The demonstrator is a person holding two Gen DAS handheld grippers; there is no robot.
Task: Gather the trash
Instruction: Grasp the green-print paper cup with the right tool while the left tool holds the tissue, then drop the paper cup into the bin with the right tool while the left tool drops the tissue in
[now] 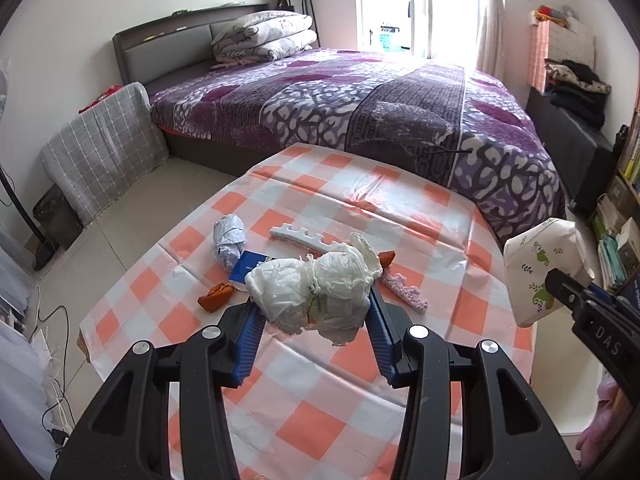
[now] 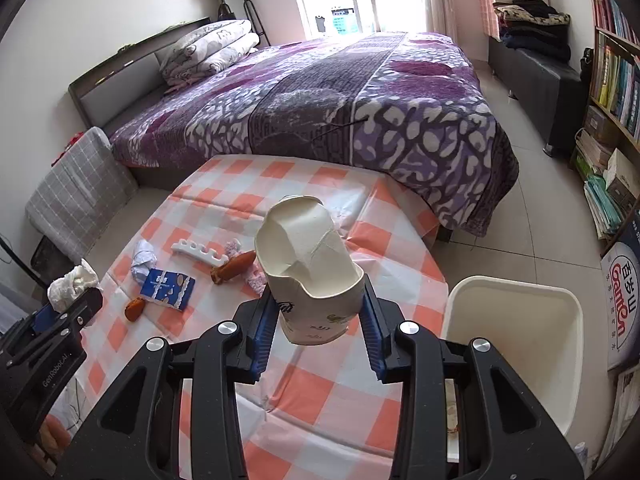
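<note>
Above the checked tablecloth (image 1: 340, 200), the left gripper (image 1: 314, 308) has its jaws closed around a crumpled white plastic bag (image 1: 312, 292), lifted clear of the cloth, while the right gripper (image 2: 316, 312) clamps a crushed paper cup (image 2: 308, 264) between its blue pads (image 2: 264, 326), also off the cloth. Spread over the cloth are a wad of paper (image 1: 229, 240), a blue packet (image 2: 168, 283), a white notched piece (image 2: 198, 251), orange scraps (image 2: 135, 308) and a pink strip (image 1: 404, 290); a white bin (image 2: 516, 344) stands just beside the table, to the right of the cup
</note>
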